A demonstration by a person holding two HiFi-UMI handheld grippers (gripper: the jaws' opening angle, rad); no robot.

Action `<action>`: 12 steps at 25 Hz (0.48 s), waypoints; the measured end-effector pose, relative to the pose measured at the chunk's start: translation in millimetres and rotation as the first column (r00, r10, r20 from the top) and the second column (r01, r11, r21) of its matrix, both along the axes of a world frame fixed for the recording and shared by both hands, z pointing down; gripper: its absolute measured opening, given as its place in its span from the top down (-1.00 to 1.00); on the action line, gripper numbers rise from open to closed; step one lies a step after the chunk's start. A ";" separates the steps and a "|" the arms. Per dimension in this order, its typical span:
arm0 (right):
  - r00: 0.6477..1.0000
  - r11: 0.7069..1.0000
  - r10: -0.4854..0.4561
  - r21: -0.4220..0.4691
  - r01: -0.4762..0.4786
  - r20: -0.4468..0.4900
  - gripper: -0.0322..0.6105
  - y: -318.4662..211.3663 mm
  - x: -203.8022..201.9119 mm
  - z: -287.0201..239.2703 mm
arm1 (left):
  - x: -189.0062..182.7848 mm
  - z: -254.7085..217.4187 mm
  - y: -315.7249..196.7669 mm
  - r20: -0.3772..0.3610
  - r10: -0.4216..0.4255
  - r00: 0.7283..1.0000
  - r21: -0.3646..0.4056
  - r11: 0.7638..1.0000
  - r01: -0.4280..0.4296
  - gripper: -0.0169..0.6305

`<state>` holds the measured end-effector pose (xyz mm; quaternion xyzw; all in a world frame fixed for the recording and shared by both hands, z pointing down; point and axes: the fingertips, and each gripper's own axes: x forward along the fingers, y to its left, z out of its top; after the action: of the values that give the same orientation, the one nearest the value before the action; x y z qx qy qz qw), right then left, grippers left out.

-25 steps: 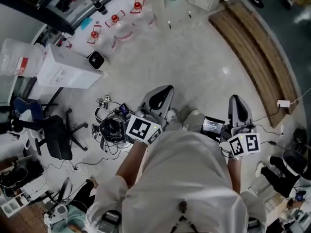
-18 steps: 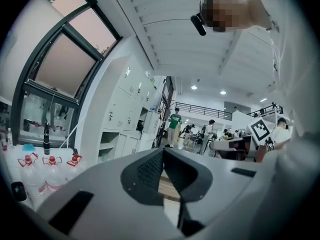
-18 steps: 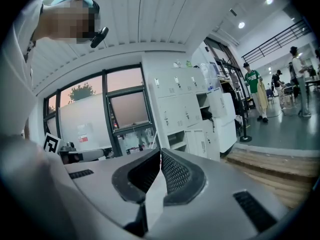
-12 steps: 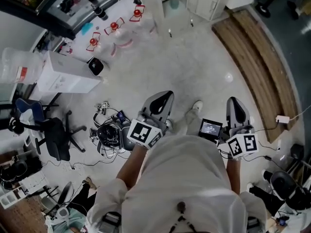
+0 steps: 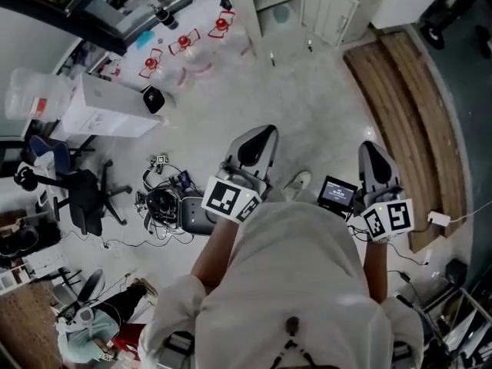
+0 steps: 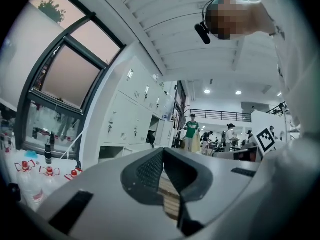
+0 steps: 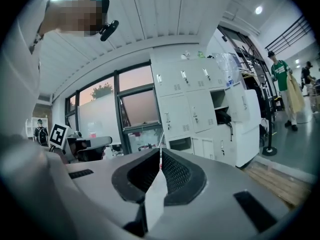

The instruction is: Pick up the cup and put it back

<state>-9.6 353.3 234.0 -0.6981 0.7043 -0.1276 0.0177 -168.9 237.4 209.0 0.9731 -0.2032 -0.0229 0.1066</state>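
Observation:
I can make out no cup in any view. In the head view both grippers are held close in front of my body, above a grey floor. The left gripper [image 5: 257,139] points forward, its marker cube [image 5: 228,199] just behind it. The right gripper [image 5: 374,157] points the same way, with a small dark screen [image 5: 338,193] beside it. In the left gripper view the left gripper [image 6: 162,151] has its jaws together with nothing between them. In the right gripper view the right gripper [image 7: 160,152] is likewise shut and holds nothing.
A white table with red-capped bottles [image 5: 184,43] stands far left, a white box [image 5: 104,110] beside it. An office chair [image 5: 77,198] and a cable tangle [image 5: 163,204] lie at left. Wooden boards [image 5: 407,106] run along the right. White lockers [image 7: 200,109] stand ahead; people [image 6: 191,131] stand far off.
The floor, the table and the boards have slid down and toward me in the head view, and the open cabinet ahead has come into sight. Both grippers stay shut near my body.

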 end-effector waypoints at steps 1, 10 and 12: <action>1.000 1.000 -0.008 0.003 0.008 -0.005 0.81 -3.4 6.6 -0.6 | 5.5 0.8 -3.3 0.004 -0.008 1.000 0.000 1.000 0.008 0.92; 0.999 0.999 -0.041 -0.029 0.041 -0.009 0.81 -52.4 62.9 18.2 | 43.1 18.7 -52.3 0.048 -0.064 0.997 -0.013 0.998 0.065 0.92; 0.998 0.998 -0.053 -0.042 0.052 -0.035 0.81 -71.4 72.6 22.6 | 52.9 31.1 -73.3 0.062 -0.073 0.995 -0.029 0.997 0.075 0.92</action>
<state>63.0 281.9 256.7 -0.6818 0.7198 -0.1299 -0.0129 -116.0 164.1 240.1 0.9633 -0.2426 0.0060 0.1145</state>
